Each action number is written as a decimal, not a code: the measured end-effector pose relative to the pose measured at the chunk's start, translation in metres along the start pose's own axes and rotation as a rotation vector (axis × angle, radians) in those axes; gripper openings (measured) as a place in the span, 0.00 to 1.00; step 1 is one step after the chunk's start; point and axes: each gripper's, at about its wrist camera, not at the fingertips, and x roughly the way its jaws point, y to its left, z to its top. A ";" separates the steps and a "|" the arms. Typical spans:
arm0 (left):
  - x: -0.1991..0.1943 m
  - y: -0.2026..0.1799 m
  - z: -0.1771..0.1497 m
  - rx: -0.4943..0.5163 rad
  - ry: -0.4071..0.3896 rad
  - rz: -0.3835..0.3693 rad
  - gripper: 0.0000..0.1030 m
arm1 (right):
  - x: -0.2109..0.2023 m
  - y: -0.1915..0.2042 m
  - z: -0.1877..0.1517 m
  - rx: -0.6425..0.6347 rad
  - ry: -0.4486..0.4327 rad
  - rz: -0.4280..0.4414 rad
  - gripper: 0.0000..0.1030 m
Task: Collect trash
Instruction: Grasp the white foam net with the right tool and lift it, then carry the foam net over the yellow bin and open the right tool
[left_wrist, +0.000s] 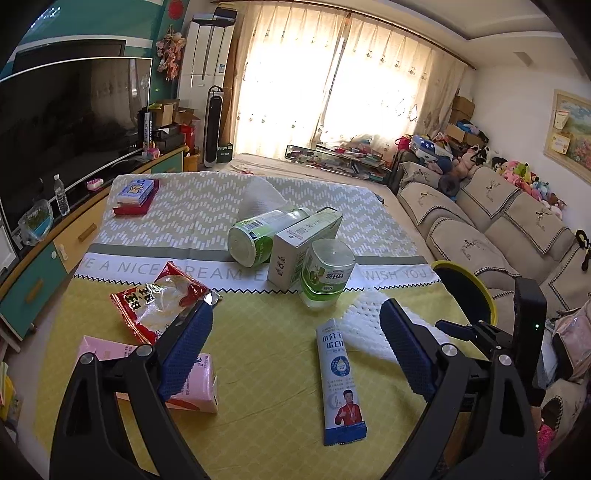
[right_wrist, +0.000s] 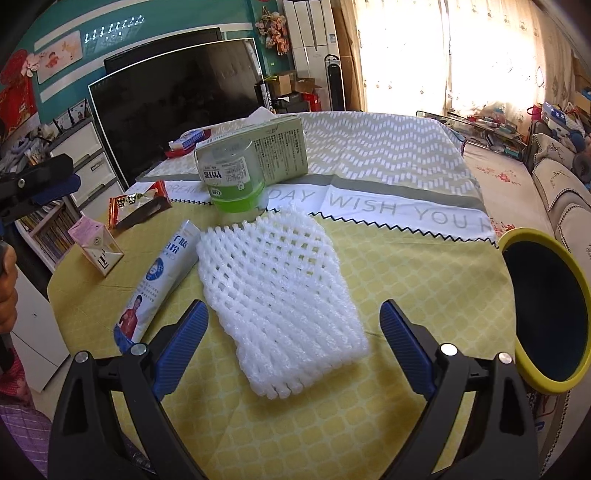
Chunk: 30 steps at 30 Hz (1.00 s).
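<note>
We've got both tools wide open w/ nothing held: right tool (right_wrist: 291, 328) straddles the white foam net (right_wrist: 280, 310) near us for pickup; left tool (left_wrist: 295, 345) hovers above the blue sachet (left_wrist: 341, 384). Bin (right_wrist: 546, 310) sits right of the desk (right_wrist: 406, 266).

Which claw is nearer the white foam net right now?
Right. The right claw is open with the white foam net lying between its fingers. The left claw is open beside the net, over the blue sachet.
</note>
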 end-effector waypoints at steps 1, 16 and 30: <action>0.000 0.001 0.000 -0.002 0.000 0.000 0.88 | 0.002 0.001 0.001 -0.004 0.003 -0.002 0.87; 0.005 0.000 -0.002 0.002 0.010 -0.002 0.88 | 0.012 0.007 0.000 -0.034 0.036 -0.010 0.57; 0.005 0.000 -0.002 0.003 0.009 -0.003 0.88 | -0.003 0.000 0.004 0.013 -0.008 -0.027 0.25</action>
